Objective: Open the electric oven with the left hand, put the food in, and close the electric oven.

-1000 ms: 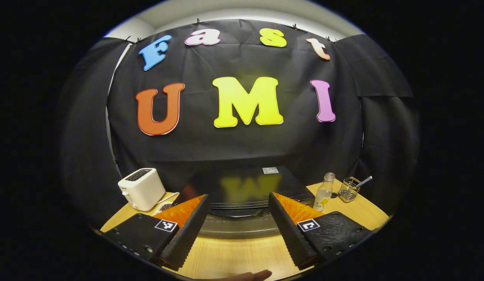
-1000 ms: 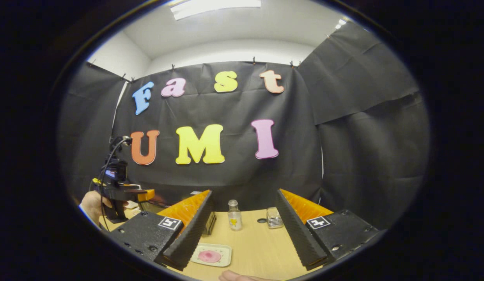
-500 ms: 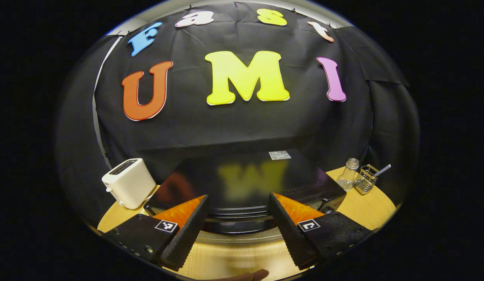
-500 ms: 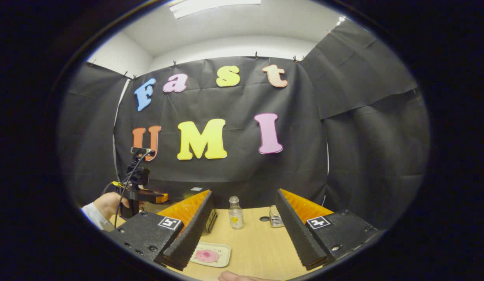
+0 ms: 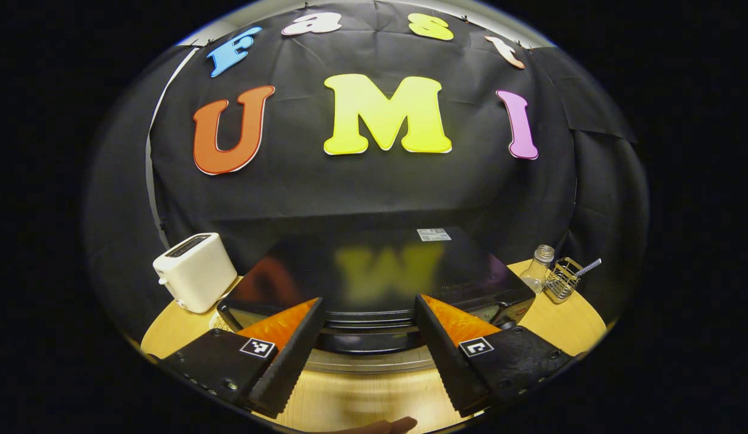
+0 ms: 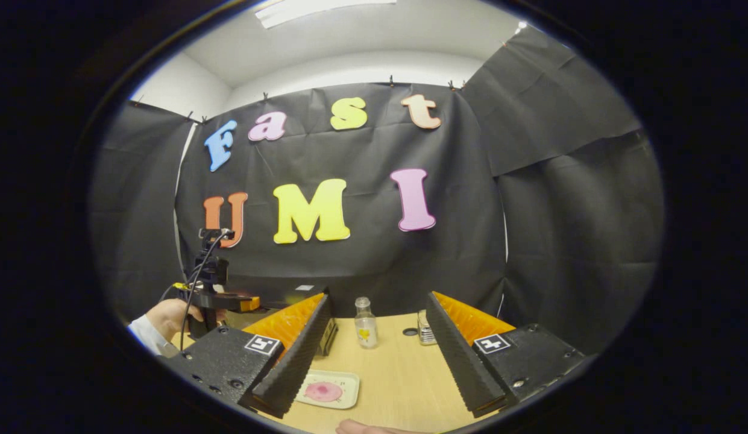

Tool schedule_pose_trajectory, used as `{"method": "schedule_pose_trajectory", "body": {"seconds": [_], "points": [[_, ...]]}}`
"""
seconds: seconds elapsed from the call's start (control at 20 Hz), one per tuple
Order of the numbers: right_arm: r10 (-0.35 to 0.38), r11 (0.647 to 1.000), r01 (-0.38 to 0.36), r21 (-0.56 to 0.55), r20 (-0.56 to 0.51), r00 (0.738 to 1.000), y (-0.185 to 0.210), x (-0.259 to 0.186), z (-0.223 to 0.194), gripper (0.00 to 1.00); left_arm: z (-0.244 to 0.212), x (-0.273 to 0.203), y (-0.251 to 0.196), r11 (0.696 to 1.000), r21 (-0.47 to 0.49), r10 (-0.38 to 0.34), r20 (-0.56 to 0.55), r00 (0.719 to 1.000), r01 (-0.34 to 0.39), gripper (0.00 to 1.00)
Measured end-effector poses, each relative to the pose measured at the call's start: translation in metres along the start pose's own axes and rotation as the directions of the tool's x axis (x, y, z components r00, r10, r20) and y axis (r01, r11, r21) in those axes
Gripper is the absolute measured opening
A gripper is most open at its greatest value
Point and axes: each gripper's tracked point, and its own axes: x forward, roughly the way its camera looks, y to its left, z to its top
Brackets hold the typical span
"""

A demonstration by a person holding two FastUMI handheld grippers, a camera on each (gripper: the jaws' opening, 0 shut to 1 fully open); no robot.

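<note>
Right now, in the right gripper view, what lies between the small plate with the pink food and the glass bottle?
Only bare wooden table lies between the plate and the bottle, as the right gripper view shows.

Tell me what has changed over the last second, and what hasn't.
The left gripper has closed in on the electric oven, whose top now looms larger, and in the right gripper view it has shifted toward the oven. Nothing was grasped or let go. Both grippers' jaws stay open; the plate of food, toaster and bottle haven't moved.
</note>
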Motion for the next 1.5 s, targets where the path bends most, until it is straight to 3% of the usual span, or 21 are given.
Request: {"method": "schedule_pose_trajectory", "body": {"seconds": [0.7,1.5], "points": [[-0.018,1.000,0.018,0.000,-0.005,1.000,-0.001,-0.046,0.009,0.98,-0.019,-0.037,0.001,1.000,0.004,-0.017,0.034,0.999,0.017,0.96],[-0.025,1.000,0.024,-0.019,-0.020,0.999,0.002,-0.061,0.004,1.00,-0.102,-0.098,-0.005,1.000,0.018,-0.019,0.027,0.999,0.019,0.95]]}}
